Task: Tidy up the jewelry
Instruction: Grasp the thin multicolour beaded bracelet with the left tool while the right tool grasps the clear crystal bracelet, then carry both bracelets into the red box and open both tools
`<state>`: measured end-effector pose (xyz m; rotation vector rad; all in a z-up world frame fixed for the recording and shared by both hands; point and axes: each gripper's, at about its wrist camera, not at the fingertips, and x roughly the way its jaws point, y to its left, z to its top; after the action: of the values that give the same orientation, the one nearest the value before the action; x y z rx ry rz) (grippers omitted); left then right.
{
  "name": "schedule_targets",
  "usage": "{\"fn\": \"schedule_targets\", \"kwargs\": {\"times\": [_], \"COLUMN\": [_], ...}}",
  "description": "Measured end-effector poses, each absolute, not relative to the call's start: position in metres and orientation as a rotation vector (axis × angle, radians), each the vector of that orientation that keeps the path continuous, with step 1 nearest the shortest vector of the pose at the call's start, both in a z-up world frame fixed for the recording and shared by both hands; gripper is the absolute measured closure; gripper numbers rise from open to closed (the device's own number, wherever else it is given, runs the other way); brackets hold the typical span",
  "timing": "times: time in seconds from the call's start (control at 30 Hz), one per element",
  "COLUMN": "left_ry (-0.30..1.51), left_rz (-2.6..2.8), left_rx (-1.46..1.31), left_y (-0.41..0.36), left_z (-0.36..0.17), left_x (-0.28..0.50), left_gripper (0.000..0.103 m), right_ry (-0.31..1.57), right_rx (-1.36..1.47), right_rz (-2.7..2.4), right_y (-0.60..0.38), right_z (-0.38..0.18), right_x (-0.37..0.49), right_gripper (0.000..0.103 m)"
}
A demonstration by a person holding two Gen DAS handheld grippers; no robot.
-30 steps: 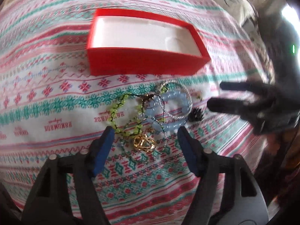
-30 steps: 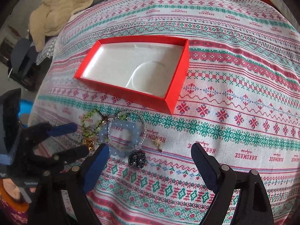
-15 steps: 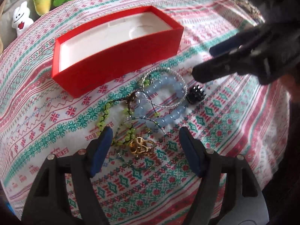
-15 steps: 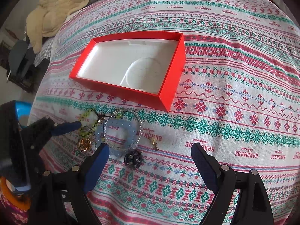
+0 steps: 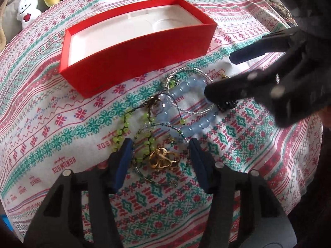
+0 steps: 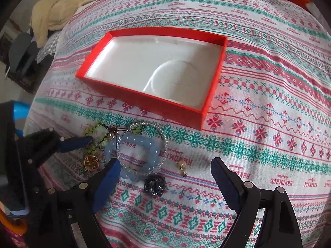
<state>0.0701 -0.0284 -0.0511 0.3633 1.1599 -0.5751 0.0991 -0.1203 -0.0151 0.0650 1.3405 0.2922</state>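
Observation:
A heap of jewelry lies on the patterned cloth in front of a red box (image 5: 134,62) (image 6: 144,101) with a bare white lining. My left gripper (image 5: 161,159) points down over the heap, and its jaws are closing on either side of a gold openwork piece (image 5: 163,159) (image 6: 91,162) without touching it. A green bead bracelet (image 5: 122,132) and a pale blue bead bracelet (image 5: 194,126) (image 6: 153,150) lie tangled just beyond. My right gripper (image 6: 165,177) (image 5: 225,74) stands wide open over a black beaded piece (image 6: 154,185) (image 5: 227,105). A small gold earring (image 6: 182,168) lies beside it.
Plush toys (image 5: 29,10) sit past the far edge of the cloth. A beige cloth (image 6: 62,2) is bunched at the back left. The table's left edge (image 6: 31,111) drops off close to the jewelry heap. Open patterned cloth stretches to the right of the box.
The left gripper has rolled, so the box now looks tilted, and its jaws have narrowed around the gold piece. The right gripper has come lower and closer to the black beaded piece.

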Motion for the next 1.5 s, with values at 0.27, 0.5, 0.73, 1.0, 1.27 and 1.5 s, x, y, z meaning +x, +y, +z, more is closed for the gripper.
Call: {"fn": "schedule_targets", "kwargs": {"times": [0.27,0.5,0.73,1.0,1.27,1.5], "left_ry": [1.163,1.163,1.168,1.160,1.126,1.067], "left_rz": [-0.561,-0.560,-0.549,-0.533,-0.521,-0.505], "left_rx": [0.332,0.322,0.311,0.280,0.236,0.223], "left_y": [-0.017,-0.004,-0.005,-0.001,0.008,0.011], "left_z": [-0.047,-0.046,-0.043,-0.033,-0.013,0.012], "left_x": [0.065,0.061,0.060,0.061,0.059,0.063], "left_gripper": [0.046,0.046,0.046,0.046,0.046,0.046], "right_ry": [1.350,1.329,1.298,1.298,1.270,1.199], "right_rx": [-0.071,-0.207,-0.282,-0.243,-0.189,-0.146], "right_rz": [0.308,0.324,0.346,0.368,0.374,0.372], "right_y": [-0.089,-0.064,-0.050,-0.061,-0.072,-0.091], "right_z": [-0.026,-0.031,-0.038,-0.027,-0.001,0.034], "right_x": [0.108,0.119,0.125,0.123,0.116,0.117], "right_gripper": [0.013,0.019,0.040,0.046,0.046,0.046]}}
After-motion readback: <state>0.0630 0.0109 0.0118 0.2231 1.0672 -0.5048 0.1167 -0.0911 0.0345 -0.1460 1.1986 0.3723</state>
